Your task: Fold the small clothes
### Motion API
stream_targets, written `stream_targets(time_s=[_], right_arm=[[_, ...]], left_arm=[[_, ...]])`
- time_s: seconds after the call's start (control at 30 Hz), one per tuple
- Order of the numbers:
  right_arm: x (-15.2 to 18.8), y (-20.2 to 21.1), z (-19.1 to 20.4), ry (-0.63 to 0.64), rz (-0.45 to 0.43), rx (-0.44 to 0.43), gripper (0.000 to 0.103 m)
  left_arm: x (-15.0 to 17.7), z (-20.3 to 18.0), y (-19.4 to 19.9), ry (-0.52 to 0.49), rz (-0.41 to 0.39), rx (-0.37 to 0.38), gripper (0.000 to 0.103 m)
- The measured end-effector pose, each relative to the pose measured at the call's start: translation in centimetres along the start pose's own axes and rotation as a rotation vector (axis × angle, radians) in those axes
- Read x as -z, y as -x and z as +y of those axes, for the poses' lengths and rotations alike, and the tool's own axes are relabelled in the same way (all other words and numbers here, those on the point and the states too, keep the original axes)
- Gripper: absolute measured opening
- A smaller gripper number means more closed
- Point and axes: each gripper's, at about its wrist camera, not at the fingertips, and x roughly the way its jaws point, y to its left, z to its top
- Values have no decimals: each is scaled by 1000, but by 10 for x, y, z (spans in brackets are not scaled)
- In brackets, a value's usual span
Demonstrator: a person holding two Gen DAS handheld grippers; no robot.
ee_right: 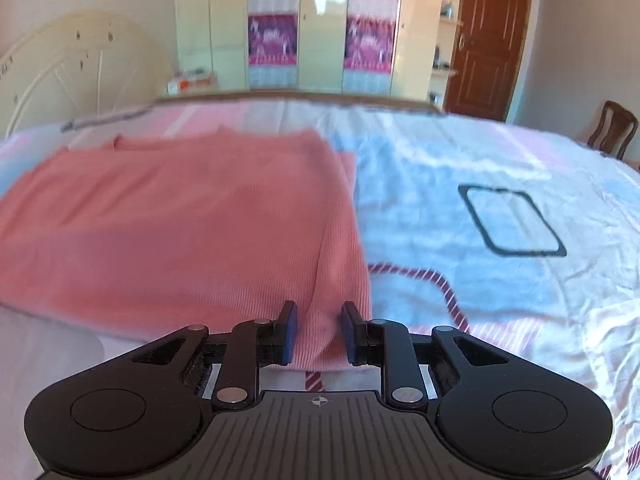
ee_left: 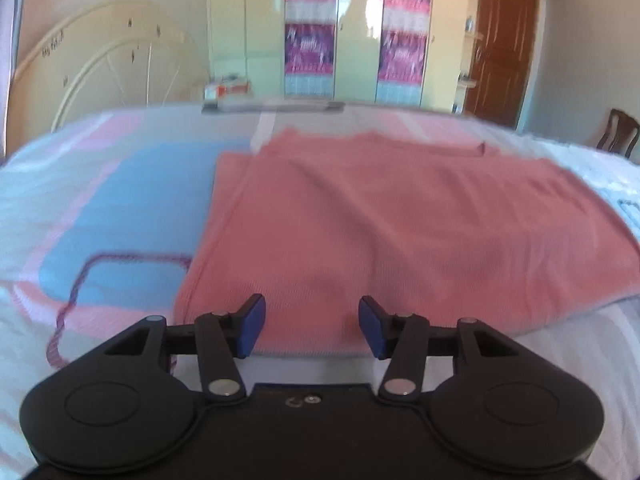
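Between my right claw (ee_right: 318, 330) pads sits the near right corner of the ribbed salmon-pink knit garment (ee_right: 180, 216); the jaws stand apart, narrower than the left's, with no clear pinch. My left claw (ee_left: 312, 326) gapes wide over the garment's near hem. It lies flat on the bed's pink, blue and white patterned sheet (ee_right: 480, 184), before a cream wardrobe (ee_right: 320, 40).
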Motion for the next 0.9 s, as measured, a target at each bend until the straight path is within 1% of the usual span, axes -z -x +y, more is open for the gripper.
stream_targets(time_s=[0.03,0.07,0.1,0.17,0.23,0.3,0.4,0.43,0.47,0.5,0.53,0.57,0.63,0.73,0.9], right_arm=[[2,-4,-1,6,26,5,24],[6,-12,-2,12,59,6,23],[8,-12,-2,22,46,5,23],[7,-12,1,41,49,11,24],[6,-14,0,40,52,11,24],[5,-11,1,48,55,12,24],[8,-14,-4,31,54,2,23],[8,-14,-5,23,55,-1,23],[6,-15,-6,25,59,-1,23],[5,-15,-6,26,65,2,24],[4,-13,-5,27,66,3,24],[5,-13,-4,31,65,4,24],[8,-13,-5,37,58,2,24],[6,-12,-4,37,63,4,24],[5,-13,-5,46,72,0,24]], left_arm=[[3,2,-4,7,13,7,50],[5,3,-4,7,1,11,51],[4,3,-5,4,2,11,52],[2,4,-5,13,11,10,52],[-1,4,-3,23,17,1,51],[-1,1,-3,6,23,-17,51],[0,4,-3,19,26,-15,53],[-1,4,-3,22,32,-27,53],[-3,3,3,13,24,-60,50],[-3,1,8,-9,0,-86,52],[-2,3,7,-16,6,-97,52],[0,8,2,-2,42,-91,53],[4,16,2,22,38,-63,55],[4,14,3,2,44,-65,54],[4,16,5,10,47,-59,55]])
